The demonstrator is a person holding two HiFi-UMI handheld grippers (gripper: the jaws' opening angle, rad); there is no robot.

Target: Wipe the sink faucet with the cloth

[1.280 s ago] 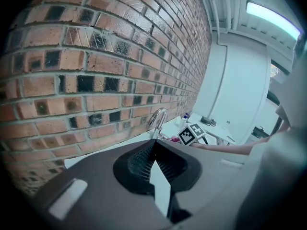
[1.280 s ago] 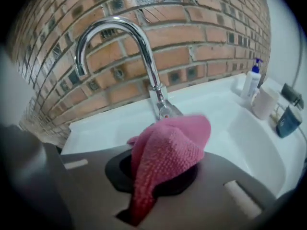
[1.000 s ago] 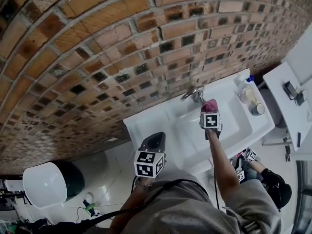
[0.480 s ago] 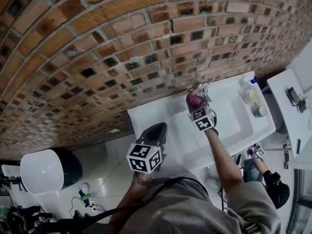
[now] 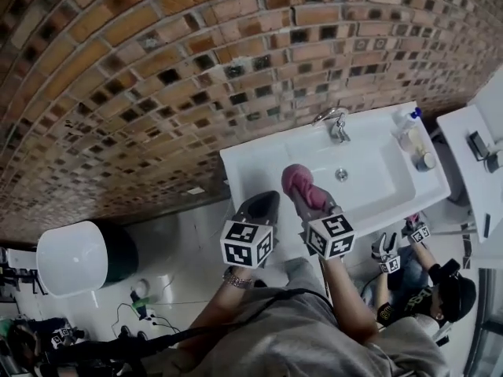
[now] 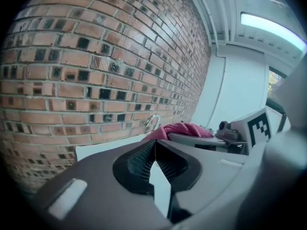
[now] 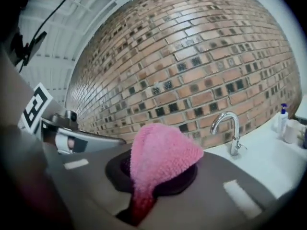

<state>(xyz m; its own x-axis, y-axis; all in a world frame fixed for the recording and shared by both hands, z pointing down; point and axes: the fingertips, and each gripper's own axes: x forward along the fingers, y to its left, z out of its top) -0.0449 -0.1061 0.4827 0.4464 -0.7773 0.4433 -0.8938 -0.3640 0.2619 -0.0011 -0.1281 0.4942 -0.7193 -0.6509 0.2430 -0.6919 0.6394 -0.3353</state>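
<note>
A chrome faucet (image 5: 335, 122) stands at the back of the white sink (image 5: 251, 163), against the brick wall; it also shows in the right gripper view as the faucet (image 7: 229, 130) and small in the left gripper view as the faucet (image 6: 153, 121). My right gripper (image 5: 299, 185) is shut on a pink cloth (image 5: 303, 185), held above the sink's front left part, well short of the faucet. The cloth (image 7: 160, 159) bulges out between the jaws. My left gripper (image 5: 262, 207) is shut and empty, just left of the right one, off the sink's front edge.
A soap bottle (image 5: 409, 126) and a small jar (image 5: 425, 160) stand on the sink's right end. A white bin (image 5: 75, 267) sits on the floor at the left. A white counter (image 5: 479, 171) lies right of the sink. Another person's gloved hands (image 5: 397, 244) show below the sink.
My right gripper, with the cloth, has pulled back from the faucet to the sink's front left. The left gripper has shifted a little toward the sink.
</note>
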